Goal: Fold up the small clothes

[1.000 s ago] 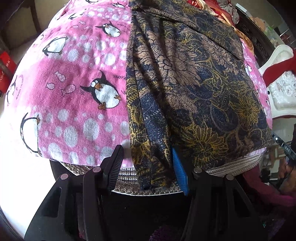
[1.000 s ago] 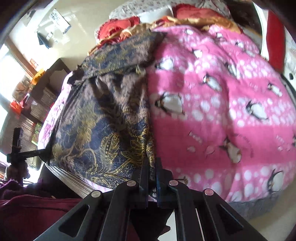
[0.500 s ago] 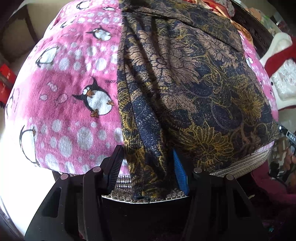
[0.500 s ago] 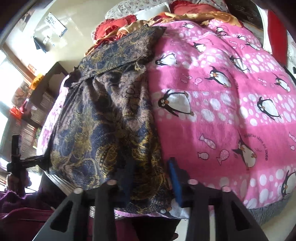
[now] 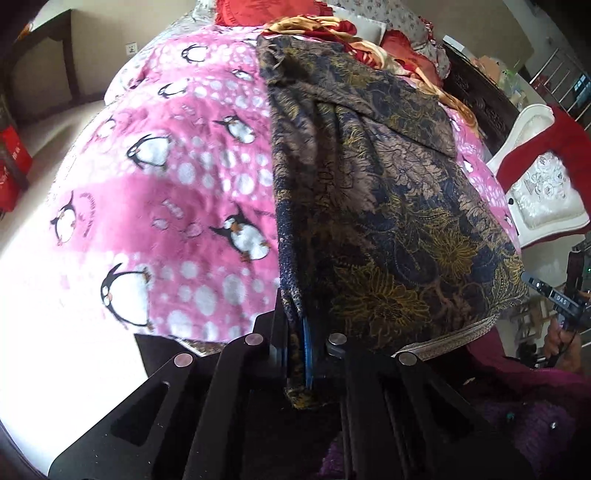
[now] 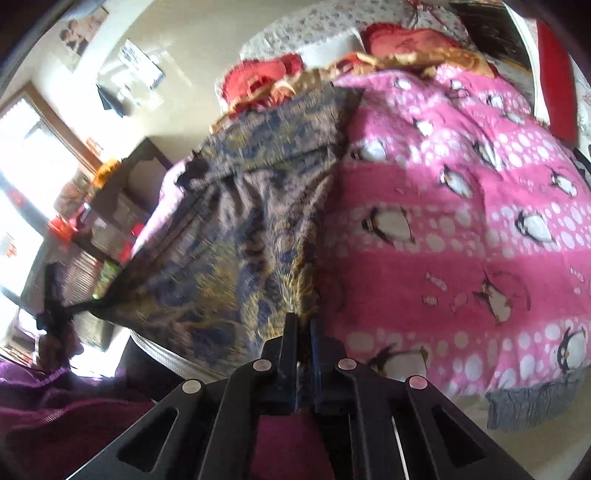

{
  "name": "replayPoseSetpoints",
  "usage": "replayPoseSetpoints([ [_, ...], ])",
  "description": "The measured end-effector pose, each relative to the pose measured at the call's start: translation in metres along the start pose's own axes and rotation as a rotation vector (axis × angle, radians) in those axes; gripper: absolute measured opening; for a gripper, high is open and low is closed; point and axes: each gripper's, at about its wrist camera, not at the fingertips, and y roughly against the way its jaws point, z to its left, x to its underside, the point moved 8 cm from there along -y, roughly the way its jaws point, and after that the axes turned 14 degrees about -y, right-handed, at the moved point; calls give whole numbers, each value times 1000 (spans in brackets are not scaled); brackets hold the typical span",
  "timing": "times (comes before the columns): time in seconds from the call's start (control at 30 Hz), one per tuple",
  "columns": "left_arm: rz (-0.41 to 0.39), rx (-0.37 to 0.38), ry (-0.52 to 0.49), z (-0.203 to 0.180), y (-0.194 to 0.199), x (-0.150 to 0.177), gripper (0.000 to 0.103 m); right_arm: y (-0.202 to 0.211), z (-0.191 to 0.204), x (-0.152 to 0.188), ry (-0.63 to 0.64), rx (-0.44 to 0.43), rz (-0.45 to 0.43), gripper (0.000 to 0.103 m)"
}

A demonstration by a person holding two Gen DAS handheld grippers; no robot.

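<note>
A dark floral garment (image 5: 388,206), navy and brown with yellow flowers, lies spread along a bed covered by a pink penguin blanket (image 5: 177,192). Its hem reaches the bed's near edge, and its far end lies toward the red and gold bedding (image 5: 332,29) at the head of the bed.

In the left wrist view, the left gripper (image 5: 295,350) is pinched tight on a bunched fold at the garment's near hem, on the side bordering the open pink blanket; a strip of cloth shows between a black pad and a blue one. This view also shows a white chair (image 5: 543,192) with a red cloth beside the bed's right edge, and the other handheld device (image 5: 561,299) at the far right.

In the right wrist view, the right gripper (image 6: 303,332) is likewise clamped on the hem at the near edge, with cloth gathering into its closed pads. The picture is motion-blurred. Only this view shows a bright window (image 6: 26,177) and a dark cabinet (image 6: 122,206) beyond the bed's left edge, papers on the wall, and a purple sleeve (image 6: 55,402) at lower left. The blanket's grey border (image 6: 532,402) shows at the bed's near right corner.
</note>
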Motion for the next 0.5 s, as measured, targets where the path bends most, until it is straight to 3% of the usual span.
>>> replayPoseSetpoints([
  [0.1,42,0,51,10,-15,11,5,-18,-12,8,-8,49,43,5],
  [0.2,57,-35,40,6,-21,12,4,-29,-20,9,-75,33,68,9],
  [0.27,64,-66,14,4,-23,10,5,-29,-16,9,-70,21,78,18],
  [0.33,74,-100,-17,3,-26,8,5,-28,-11,8,-43,21,82,46],
  [0.5,112,-146,-40,2,-38,11,6,-37,-6,11,3,47,105,50],
])
